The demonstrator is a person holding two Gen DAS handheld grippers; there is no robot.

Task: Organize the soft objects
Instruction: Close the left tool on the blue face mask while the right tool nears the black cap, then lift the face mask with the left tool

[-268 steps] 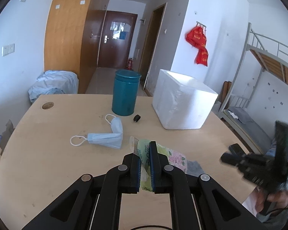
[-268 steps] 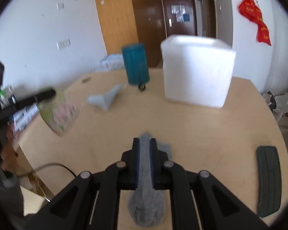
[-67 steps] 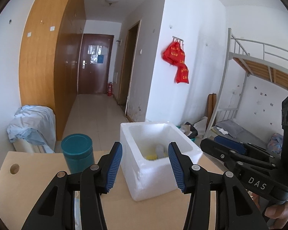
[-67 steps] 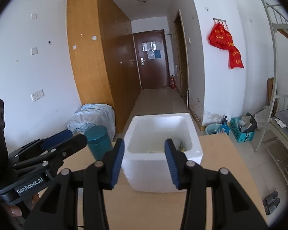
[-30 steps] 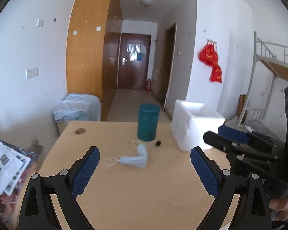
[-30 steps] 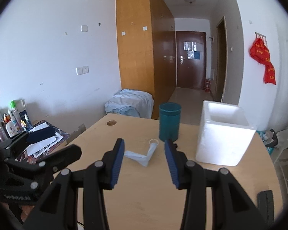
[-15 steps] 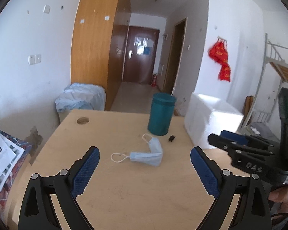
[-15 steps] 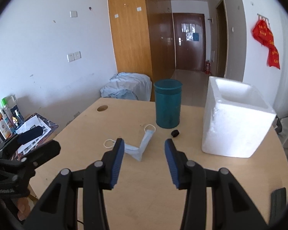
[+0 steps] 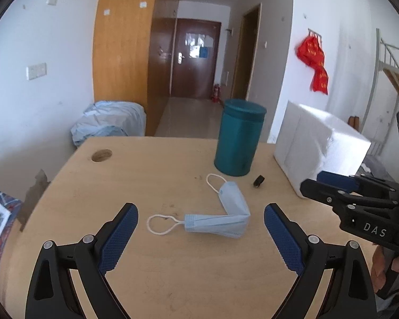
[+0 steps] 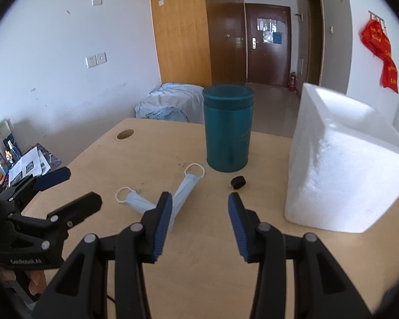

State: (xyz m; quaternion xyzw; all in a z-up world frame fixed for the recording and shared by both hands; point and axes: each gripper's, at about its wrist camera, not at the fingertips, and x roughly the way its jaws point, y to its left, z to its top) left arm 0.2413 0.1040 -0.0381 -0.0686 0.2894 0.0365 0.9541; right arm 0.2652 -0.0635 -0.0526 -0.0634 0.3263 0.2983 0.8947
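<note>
A folded light-blue face mask (image 9: pixel 220 218) with white ear loops lies on the wooden table (image 9: pixel 173 279); it also shows in the right wrist view (image 10: pixel 173 199). A white foam box (image 9: pixel 319 146) stands at the right (image 10: pixel 343 170), open at the top. My left gripper (image 9: pixel 200 222) is wide open and empty, just short of the mask. My right gripper (image 10: pixel 198 207) is open and empty, hovering right of the mask, and shows at the right of the left wrist view (image 9: pixel 332 183).
A teal lidded canister (image 9: pixel 239 138) stands behind the mask (image 10: pixel 227 130). A small black cap (image 9: pixel 259 180) lies between canister and box (image 10: pixel 238 182). A cable hole (image 9: pixel 101 155) is at the table's far left. Magazines (image 10: pixel 29 164) lie off the left edge.
Both grippers, which earlier let go of a packet and a grey sock over the foam box, have drawn back and come lower and closer to the mask. Both stay open.
</note>
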